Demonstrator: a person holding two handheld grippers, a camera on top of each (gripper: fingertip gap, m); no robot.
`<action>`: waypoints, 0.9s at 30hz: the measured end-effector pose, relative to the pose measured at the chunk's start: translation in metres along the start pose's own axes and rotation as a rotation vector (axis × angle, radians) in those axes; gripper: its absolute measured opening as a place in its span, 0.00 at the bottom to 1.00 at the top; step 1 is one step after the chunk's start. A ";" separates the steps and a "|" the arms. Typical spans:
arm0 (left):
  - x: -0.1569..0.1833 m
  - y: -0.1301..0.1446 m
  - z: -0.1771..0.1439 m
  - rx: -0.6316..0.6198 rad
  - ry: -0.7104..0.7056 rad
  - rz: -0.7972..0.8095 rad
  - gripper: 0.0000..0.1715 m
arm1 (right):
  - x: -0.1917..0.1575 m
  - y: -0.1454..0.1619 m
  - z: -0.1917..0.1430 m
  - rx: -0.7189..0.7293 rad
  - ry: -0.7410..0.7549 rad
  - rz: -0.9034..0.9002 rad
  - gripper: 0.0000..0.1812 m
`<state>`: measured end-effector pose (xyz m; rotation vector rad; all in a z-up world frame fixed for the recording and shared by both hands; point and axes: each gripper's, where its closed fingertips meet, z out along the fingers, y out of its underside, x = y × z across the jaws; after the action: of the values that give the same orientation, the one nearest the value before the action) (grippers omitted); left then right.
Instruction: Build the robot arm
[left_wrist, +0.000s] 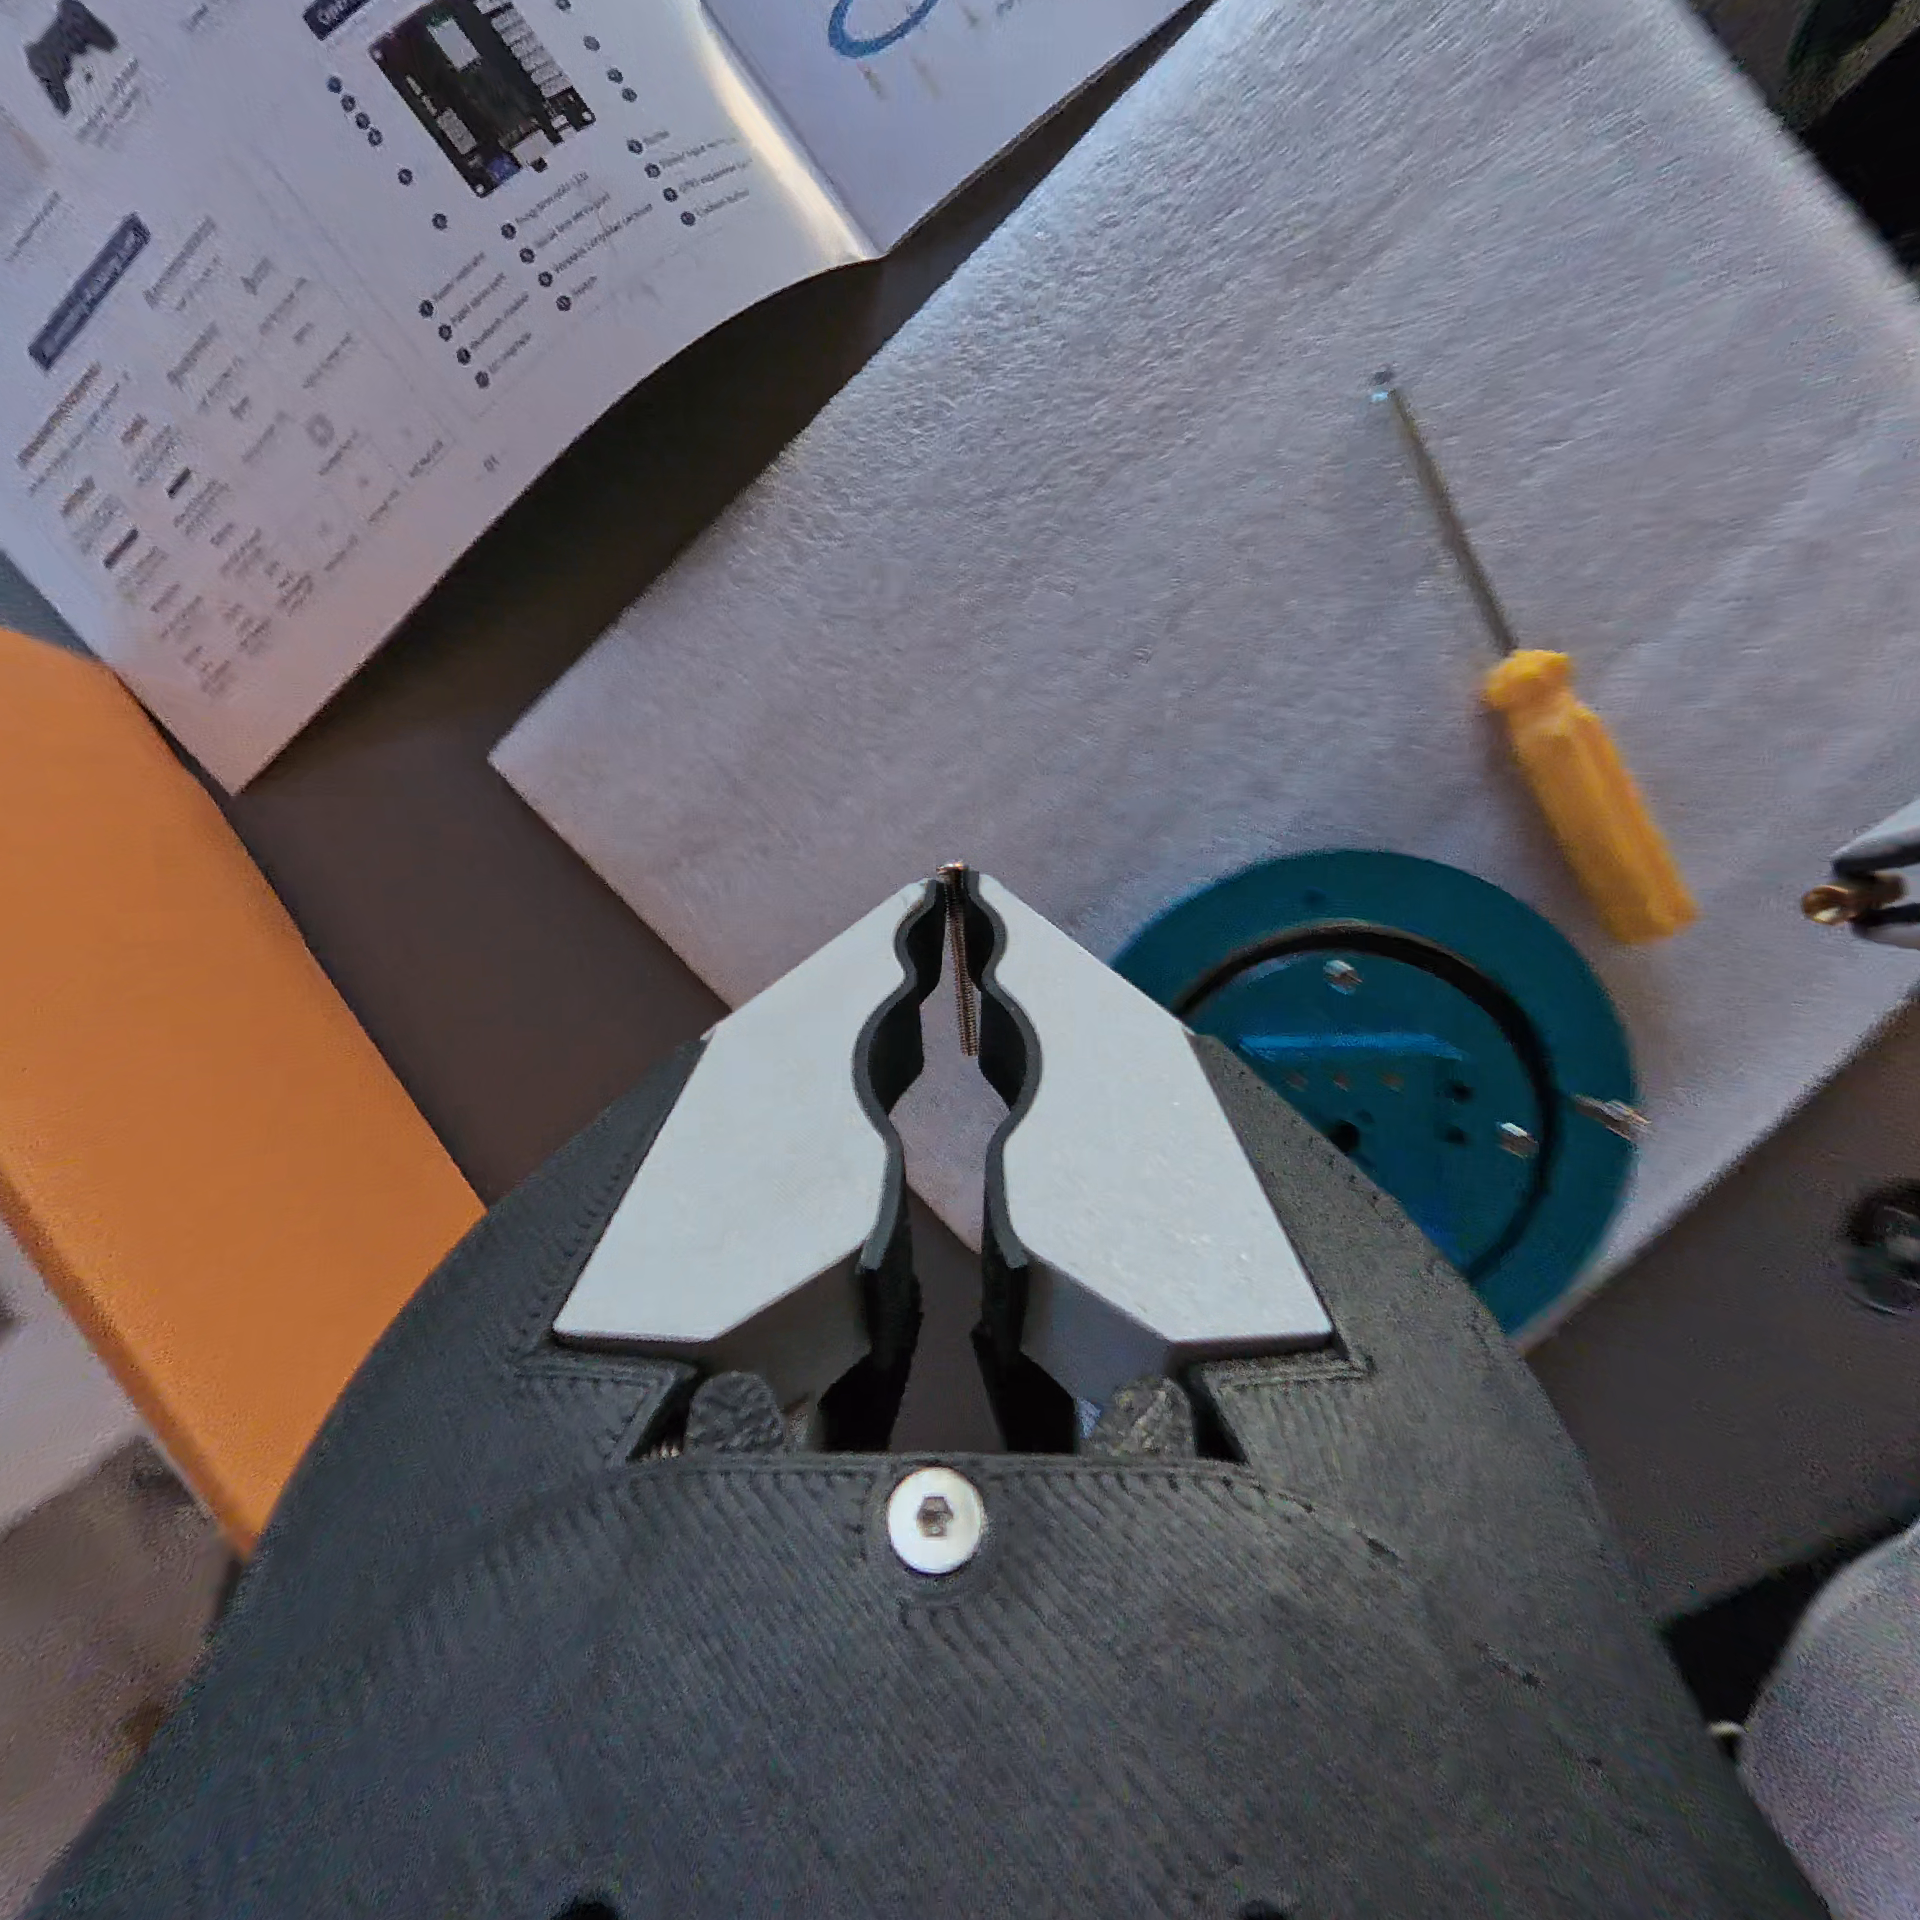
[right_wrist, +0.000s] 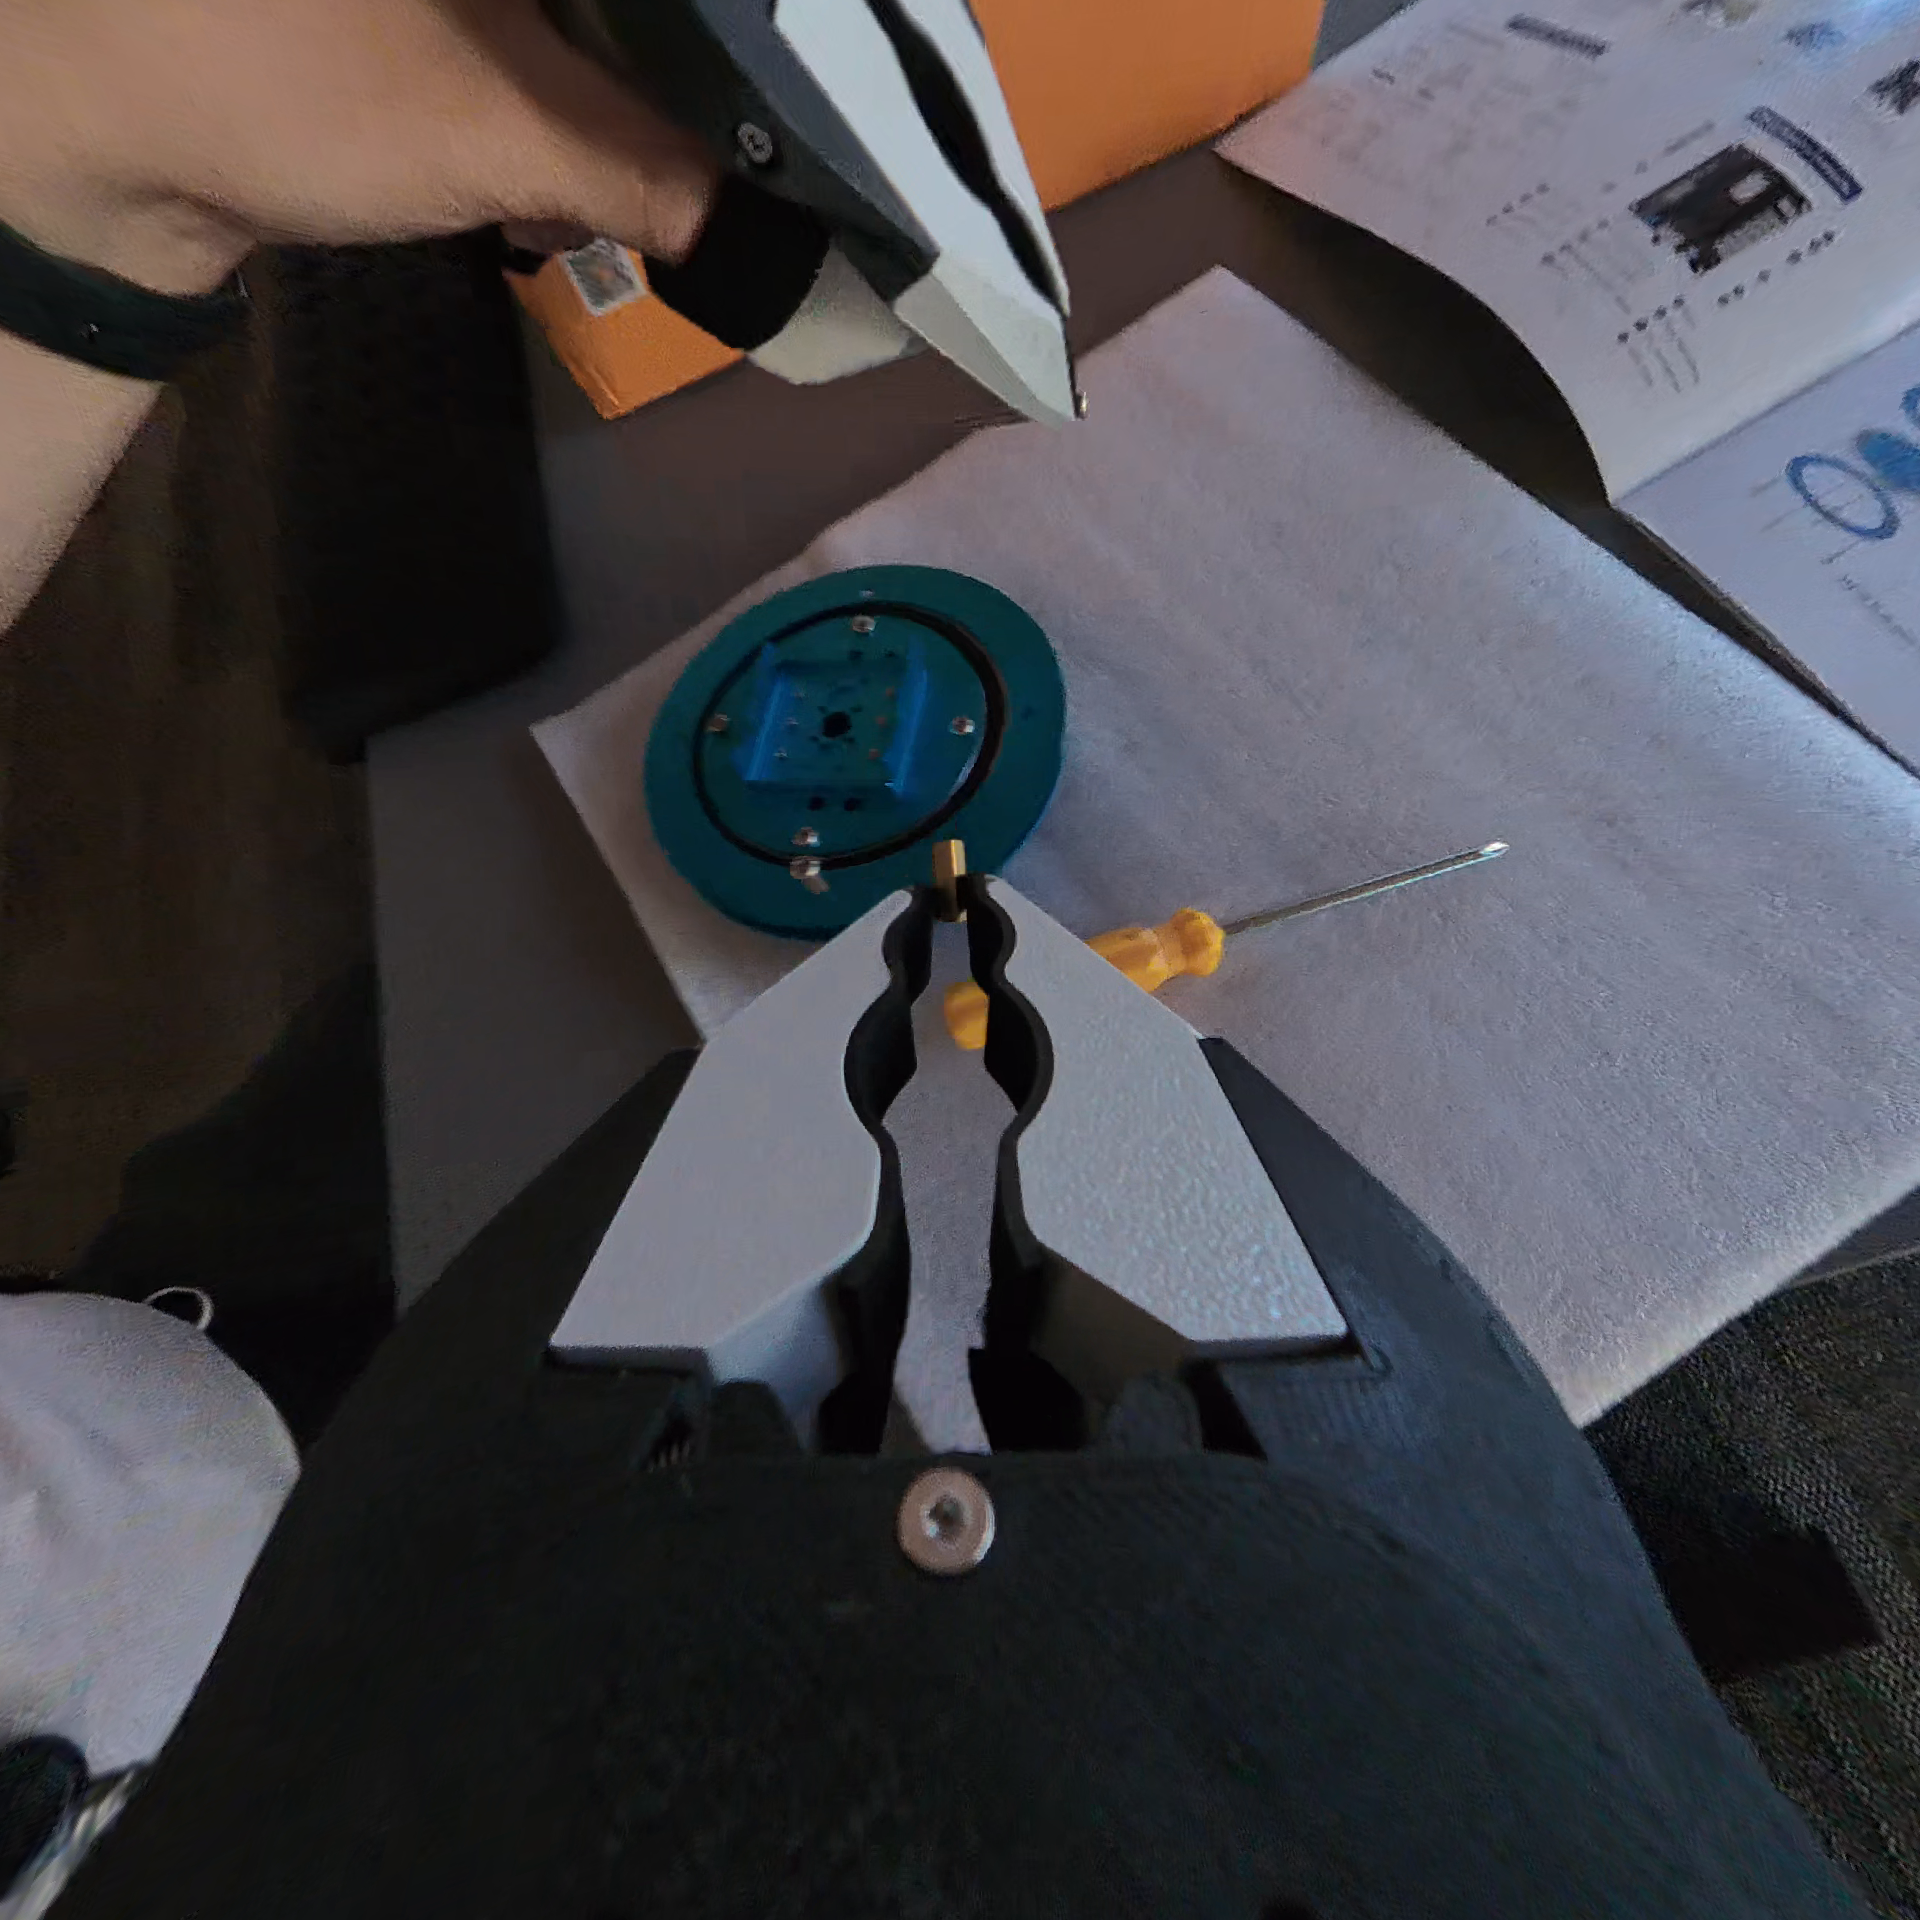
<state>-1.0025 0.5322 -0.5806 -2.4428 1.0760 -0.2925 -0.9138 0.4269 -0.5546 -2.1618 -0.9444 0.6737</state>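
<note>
Two claws closed: left claw (left_wrist: 954, 883) pinches a thin screw (left_wrist: 961, 966); right claw (right_wrist: 948, 896) grips a brass standoff (right_wrist: 949, 873) at the blue disc's (right_wrist: 727, 883) 5 o'clock edge; screwdriver (right_wrist: 1153, 948) just beside.

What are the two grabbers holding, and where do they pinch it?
Left gripper pinches a thin screw just under its head. Right gripper pinches a small brass post by its lower part.

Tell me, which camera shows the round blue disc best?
The right wrist view: the whole disc lies unobstructed on the white sheet, its square centre and small screws clear. In the left wrist view the left claw covers part of the disc, and it looks blurrier.
</note>
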 end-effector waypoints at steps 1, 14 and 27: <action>-0.005 -0.003 0.011 -0.021 -0.006 0.029 0.01 | 0.008 0.003 0.007 -0.010 0.007 0.005 0.03; 0.004 -0.026 0.016 0.202 0.207 -0.136 0.19 | 0.031 -0.043 0.033 0.251 -0.196 0.101 0.03; 0.078 -0.039 -0.100 0.966 0.826 -0.237 0.12 | -0.013 -0.092 0.004 0.626 -0.443 0.120 0.02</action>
<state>-0.9615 0.4656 -0.4737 -1.5249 0.6348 -1.5717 -0.9633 0.4653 -0.4856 -1.5428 -0.6870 1.3438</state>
